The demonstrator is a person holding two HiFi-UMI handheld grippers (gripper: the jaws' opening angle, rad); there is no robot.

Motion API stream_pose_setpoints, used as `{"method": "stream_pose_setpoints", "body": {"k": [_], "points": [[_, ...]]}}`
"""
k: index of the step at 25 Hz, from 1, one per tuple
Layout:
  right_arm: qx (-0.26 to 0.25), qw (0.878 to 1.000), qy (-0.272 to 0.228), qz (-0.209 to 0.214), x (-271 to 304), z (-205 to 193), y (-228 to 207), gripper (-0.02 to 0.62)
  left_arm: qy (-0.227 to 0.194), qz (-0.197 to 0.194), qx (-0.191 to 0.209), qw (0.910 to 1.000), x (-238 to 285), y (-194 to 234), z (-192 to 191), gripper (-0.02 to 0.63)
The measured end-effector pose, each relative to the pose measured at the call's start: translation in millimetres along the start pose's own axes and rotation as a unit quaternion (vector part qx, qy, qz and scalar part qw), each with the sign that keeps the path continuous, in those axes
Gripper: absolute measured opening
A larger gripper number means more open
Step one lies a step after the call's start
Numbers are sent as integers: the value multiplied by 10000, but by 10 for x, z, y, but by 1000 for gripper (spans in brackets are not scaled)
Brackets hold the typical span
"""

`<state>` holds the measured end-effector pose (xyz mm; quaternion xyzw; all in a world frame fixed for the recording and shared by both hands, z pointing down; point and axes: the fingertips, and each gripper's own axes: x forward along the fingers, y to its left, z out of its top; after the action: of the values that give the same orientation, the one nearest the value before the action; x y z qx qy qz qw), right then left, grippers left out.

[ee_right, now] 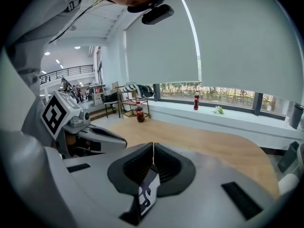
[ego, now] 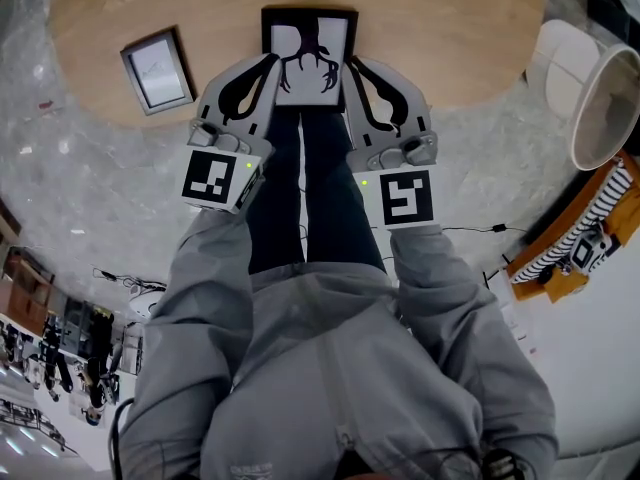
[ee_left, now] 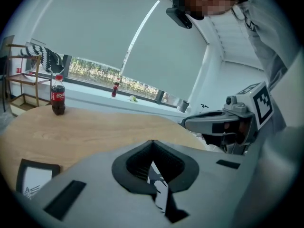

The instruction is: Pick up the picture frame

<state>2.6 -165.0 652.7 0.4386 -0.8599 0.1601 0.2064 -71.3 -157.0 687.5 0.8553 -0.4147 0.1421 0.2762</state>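
The black-bordered rectangular picture frame (ego: 310,38), with a dark branching drawing on white, is sitting between the two tools at the near edge of the oval light-wood desk (ego: 430,28), straight ahead of the person. The left hand-held gripper (ego: 270,63) is pinching the frame's left edge with its jaws closed tight; in the left gripper view a sliver of the printed picture is showing between the dark pads. The right hand-held gripper (ego: 352,65) is doing the same on the right edge, jaws closed onto the frame's lower corner, which is poking out below the pads in the right gripper view.

Judging by this, the grasp is made, so the reaching and clamping are done. Whether the frame is hanging clear of the wood or touching it with its far end is not showing in any view, so the lift may be only partly done; what appears to be left is carrying it clear and keeping both grips even so that it is not twisting.

The frame is lying face up, its long axis running away from the person, top edge pointing toward the middle of the desk. A smaller grey-framed picture (ego: 158,68) is resting on the desk well to the left, untouched
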Motion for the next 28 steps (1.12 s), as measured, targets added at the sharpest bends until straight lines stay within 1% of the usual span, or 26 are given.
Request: {"method": "stream_pose_setpoints", "body": {"k": [6, 9, 17, 19, 22, 24, 25, 26, 27, 28], "points": [[-37, 9997, 247, 68, 115, -343, 37, 32, 320, 18, 2, 9995, 66, 135, -358, 17], [57, 9991, 417, 41, 131, -491, 13, 32, 408, 18, -41, 9992, 86, 166, -475, 18], [217, 9975, 667, 7, 140, -735, -32, 32, 775, 223, -129, 9967, 101, 248, -798, 17], [344, 9968, 720, 0, 131, -769, -34, 32, 855, 277, -167, 9958, 89, 266, -854, 18], [676, 9939, 870, -12, 133, -804, -17, 32, 999, 280, -214, 9944, 100, 275, -957, 20], [748, 9928, 937, -29, 118, -852, -13, 32, 1109, 293, -250, 9931, 109, 281, -1035, 20], [719, 9928, 959, -46, 105, -884, -18, 32, 1161, 314, -270, 9924, 115, 291, -1074, 36], [662, 9930, 979, -64, 94, -917, -27, 32, 1212, 343, -290, 9916, 125, 306, -1111, 90], [615, 9931, 995, -73, 87, -942, -33, 32, 1264, 374, -307, 9908, 135, 322, -1145, 127], [596, 9931, 1010, -70, 82, -959, -35, 32, 1314, 404, -317, 9900, 143, 335, -1175, 130]]}}
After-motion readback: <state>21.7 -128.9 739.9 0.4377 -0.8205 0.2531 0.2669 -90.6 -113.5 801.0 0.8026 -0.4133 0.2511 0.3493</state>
